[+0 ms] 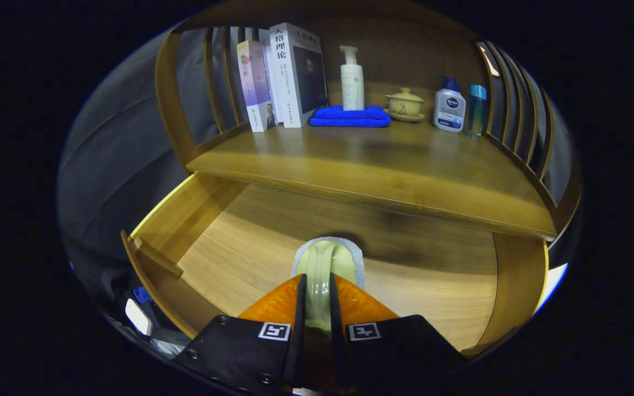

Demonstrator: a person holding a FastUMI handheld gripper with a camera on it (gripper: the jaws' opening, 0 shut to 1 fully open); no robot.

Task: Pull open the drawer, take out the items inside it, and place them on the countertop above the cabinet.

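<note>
The pale green sponge with grey scouring layer (pixel 329 263) sits pinched between the two fingers of the gripper (pixel 317 286); both fingers press its sides, nearly together, squeezing it narrow. The gripper points level and fwd, over the open drawer (pixel 229 247), sponge above the drawer's wooden floor. Beyond the sponge is the countertop (pixel 372 165). At the back of the countertop, left to right: books (pixel 281 77), a white pump bottle (pixel 352 80) standing on a folded blue cloth (pixel 350 116), a lidded yellow cup w/ saucer (pixel 405 104), a white lotion bottle (pixel 449 107), a teal bottle (pixel 477 110).
</note>
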